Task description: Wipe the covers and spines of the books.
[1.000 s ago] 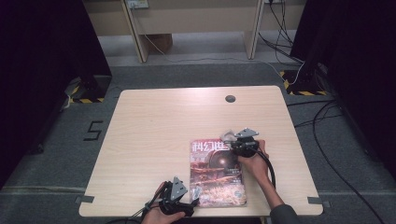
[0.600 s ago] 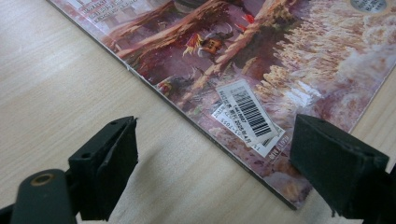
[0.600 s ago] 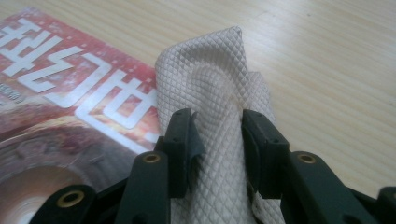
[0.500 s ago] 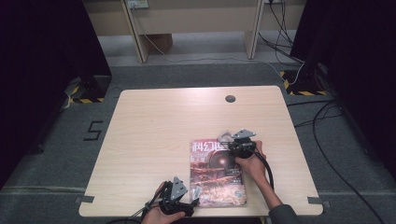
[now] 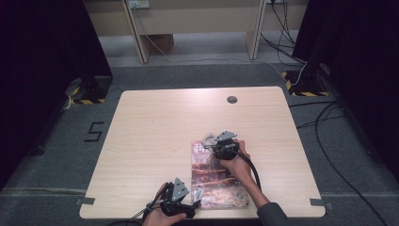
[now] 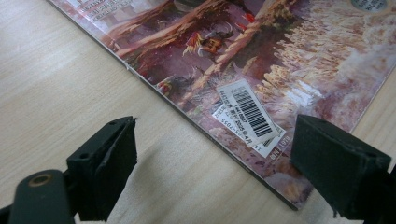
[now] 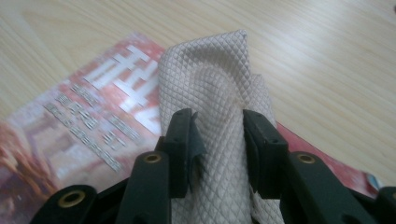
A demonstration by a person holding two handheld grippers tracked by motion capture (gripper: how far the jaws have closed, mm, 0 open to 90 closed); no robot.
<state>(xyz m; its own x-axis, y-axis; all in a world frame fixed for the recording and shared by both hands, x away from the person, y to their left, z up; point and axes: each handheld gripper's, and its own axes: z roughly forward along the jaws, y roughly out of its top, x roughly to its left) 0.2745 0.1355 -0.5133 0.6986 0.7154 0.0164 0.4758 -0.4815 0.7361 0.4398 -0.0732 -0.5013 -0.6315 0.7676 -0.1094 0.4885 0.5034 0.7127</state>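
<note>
A magazine (image 5: 219, 181) with a reddish cover lies flat near the table's front edge, right of centre. My right gripper (image 5: 212, 142) is over its top end, shut on a beige quilted cloth (image 5: 206, 139). In the right gripper view the cloth (image 7: 210, 88) bulges up between the jaws of that gripper (image 7: 217, 123) and rests on the magazine's title (image 7: 93, 93). My left gripper (image 5: 192, 206) sits at the magazine's lower left corner. Its jaws stand wide open in the left gripper view (image 6: 215, 154), astride the magazine's (image 6: 261, 56) edge near a barcode sticker (image 6: 250, 112).
A round cable hole (image 5: 232, 99) is set in the wooden table (image 5: 160, 127) near its far edge. Bare tabletop spreads to the left and behind the magazine. Cables (image 5: 329, 141) run over the floor on the right, and a "5" mark (image 5: 94, 132) is on the floor at left.
My right gripper has slid left across the magazine's top end with the cloth in its jaws. The left gripper has stayed where it was.
</note>
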